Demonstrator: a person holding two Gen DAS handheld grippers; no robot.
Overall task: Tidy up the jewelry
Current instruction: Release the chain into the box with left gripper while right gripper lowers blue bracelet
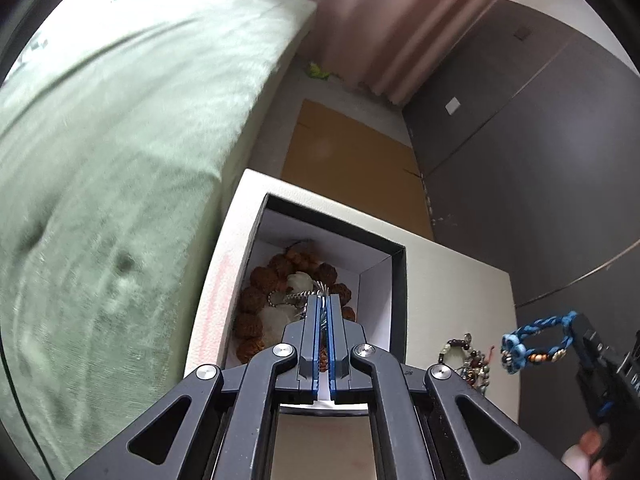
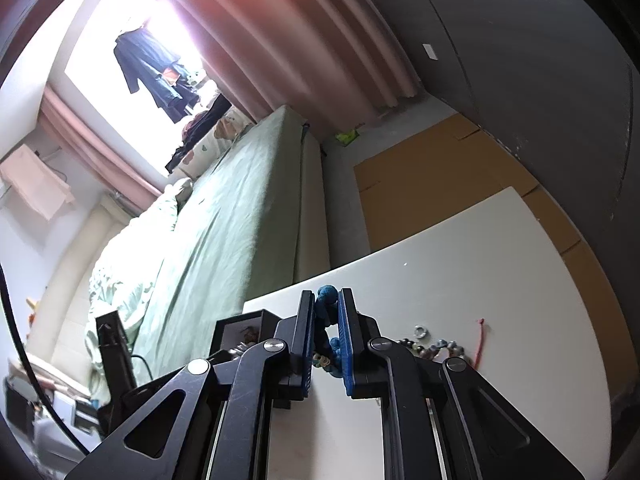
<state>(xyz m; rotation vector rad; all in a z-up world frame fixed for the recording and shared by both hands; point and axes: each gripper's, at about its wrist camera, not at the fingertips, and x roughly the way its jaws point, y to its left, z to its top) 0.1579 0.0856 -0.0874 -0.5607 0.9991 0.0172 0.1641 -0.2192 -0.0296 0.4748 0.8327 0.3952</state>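
While perhaps level, right gripper's (image 2: 326, 308) bracelet (image 1: 536, 344).

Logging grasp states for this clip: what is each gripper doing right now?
Left gripper: closed over the box, gripping a metal chain.
Right gripper: closed on a blue braided bracelet, held above the table.

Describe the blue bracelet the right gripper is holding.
The blue bracelet is a loop of braided blue cord. One side carries small brown, orange and pale beads; a cluster of light-blue beads sits at the end away from the grip. The right gripper is shut on its other end, with blue cord showing between the fingers. It hangs in the air past the table's right edge, touching nothing else, to the right of the bead pile and the open box.
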